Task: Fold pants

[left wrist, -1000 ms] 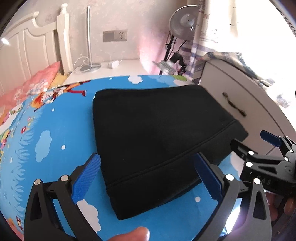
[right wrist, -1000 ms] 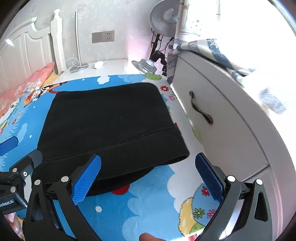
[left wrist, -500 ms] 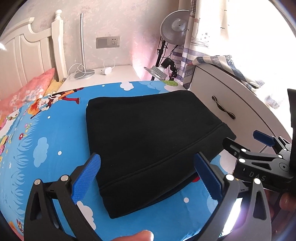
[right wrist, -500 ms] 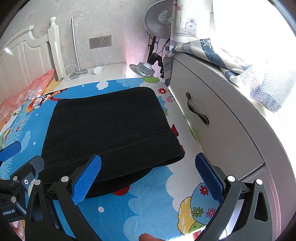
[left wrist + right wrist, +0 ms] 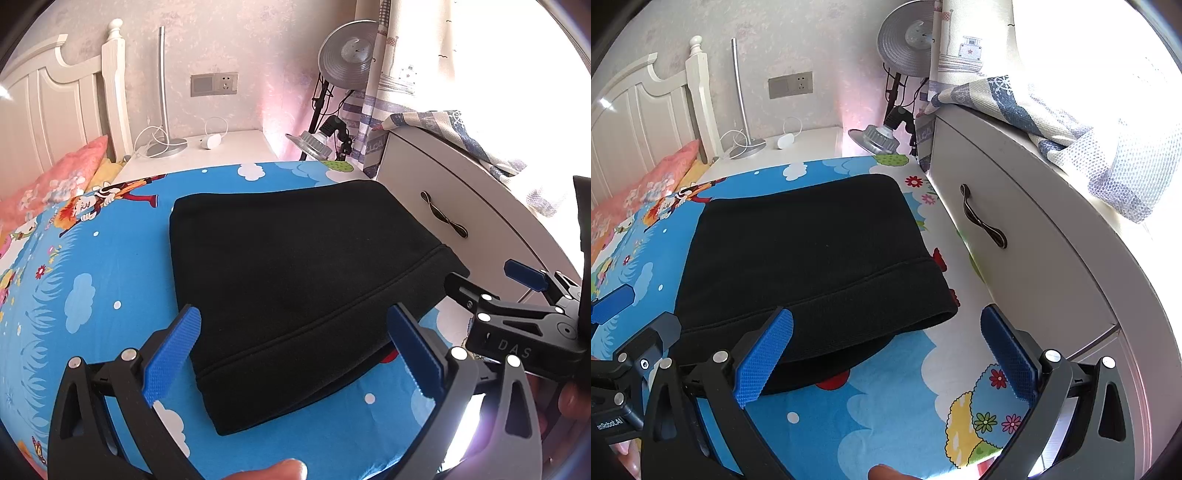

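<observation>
The black pants (image 5: 295, 280) lie folded into a flat rectangle on the blue cartoon bedsheet (image 5: 103, 295); they also show in the right wrist view (image 5: 812, 258). My left gripper (image 5: 295, 350) is open and empty, held above the near edge of the pants. My right gripper (image 5: 886, 354) is open and empty, above the pants' near right corner. It shows in the left wrist view (image 5: 495, 288) at the right. The left gripper shows at the lower left of the right wrist view (image 5: 628, 332).
A white drawer cabinet (image 5: 1015, 229) with a dark handle stands close along the bed's right side, a patterned cloth (image 5: 1071, 122) draped on top. A white nightstand (image 5: 199, 151) with a lamp and cables is behind, beside the headboard (image 5: 55, 110) and a pink pillow (image 5: 55, 184).
Both grippers have drawn back and risen slightly from the pants, staying open. The pants lie still.
</observation>
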